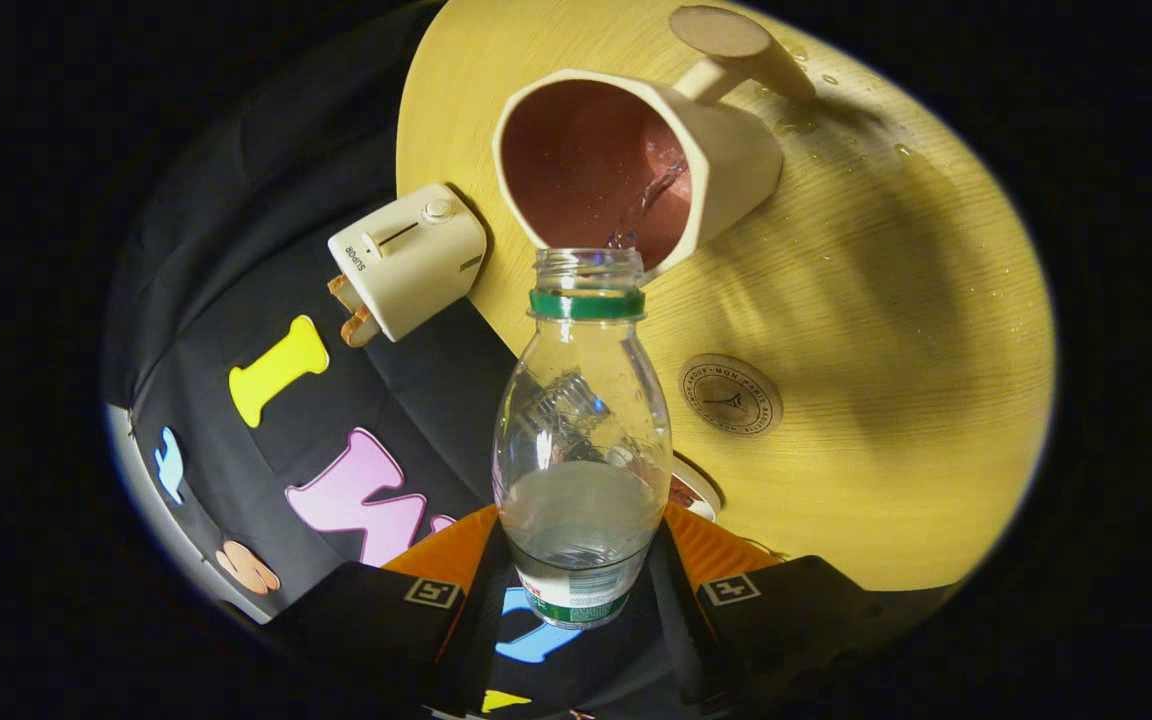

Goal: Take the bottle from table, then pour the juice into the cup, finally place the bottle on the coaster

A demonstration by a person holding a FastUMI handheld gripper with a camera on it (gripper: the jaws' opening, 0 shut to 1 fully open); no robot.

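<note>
Pouring, bottle tipped at the cup
Your gripper (581, 590) has both fingers clamped on the base of the bottle (581, 440), whose long axis runs straight ahead from them, its open neck just at the rim of the cup (626, 165) with liquid streaming in; the coaster (730, 394) lies on the table (896, 420) just beside the bottle, nearer than the cup

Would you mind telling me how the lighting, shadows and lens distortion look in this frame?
Gripper view: strong fisheye bend curves the table; a broad soft shadow falls across it beyond the cup; small highlights glint on the clear bottle, held between the gripper fingers; the coaster stays readable.
</note>
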